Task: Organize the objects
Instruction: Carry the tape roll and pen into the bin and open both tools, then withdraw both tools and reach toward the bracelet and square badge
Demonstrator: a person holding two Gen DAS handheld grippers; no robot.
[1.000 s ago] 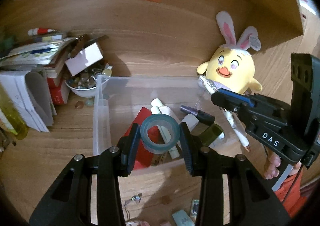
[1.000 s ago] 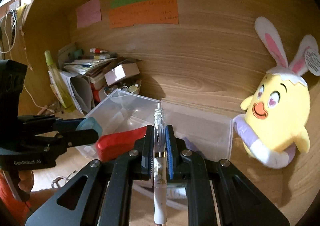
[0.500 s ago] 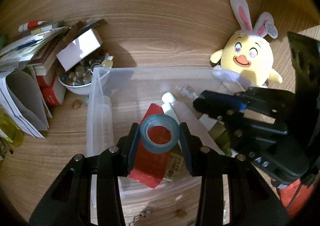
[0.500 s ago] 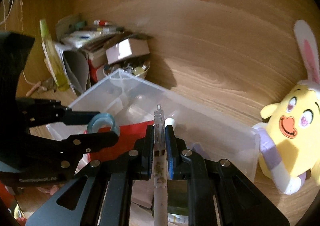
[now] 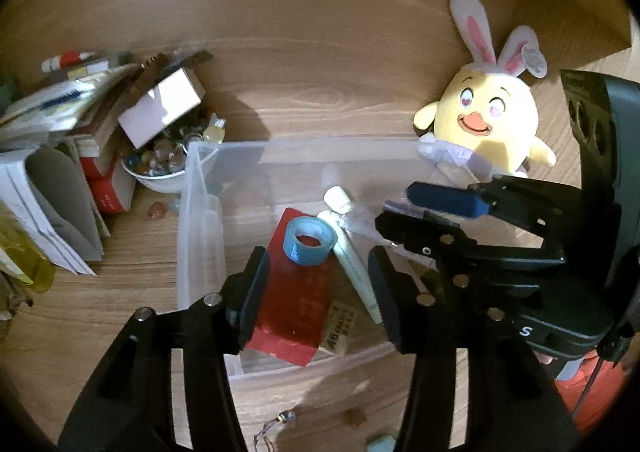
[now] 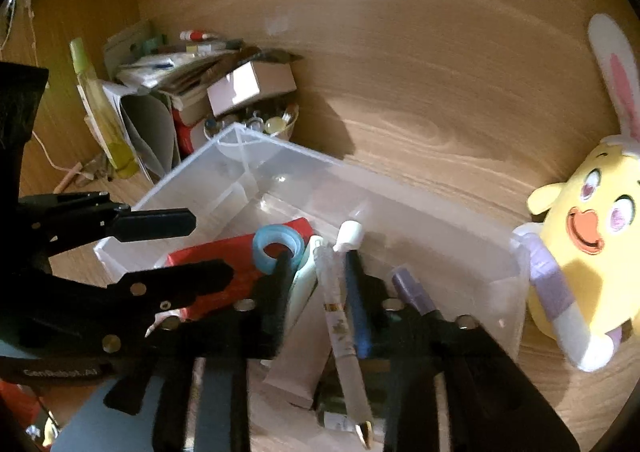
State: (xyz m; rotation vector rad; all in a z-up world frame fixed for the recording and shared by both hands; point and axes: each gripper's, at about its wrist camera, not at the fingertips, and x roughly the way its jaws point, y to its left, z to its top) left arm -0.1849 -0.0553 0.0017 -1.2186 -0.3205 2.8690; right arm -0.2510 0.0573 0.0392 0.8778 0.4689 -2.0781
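In the clear bin, at centre of the left wrist view, a blue tape roll is seen lying on a red packet, free of the left gripper. The left gripper's jaws are spread wide, one at either side of the roll and below it, touching nothing. At 3 o'clock of the roll lies a pale tube with a white cap.

In the right wrist view, a pen is seen between the jaws of the right gripper, its tip toward 12 o'clock, its rear toward 6 o'clock. The jaws appear parted, with the blue pad at the pen's right; whether the pen is still touched cannot be told, as the frame is blurred. A purple-capped item lies at 3 o'clock of the pen. A yellow plush chick stands just outside the bin at 3 o'clock.

Handling, judged: the roll is light, stiff and smooth; it is best taken across its outer rim. The pen is light, rigid and slippery, apt to roll; mid-barrel is the place to hold.

Pose: both grippers are held over the bin, pitched down into it, the right one crossing in from 3 o'clock of the left view. The bin rests on the wooden bench.
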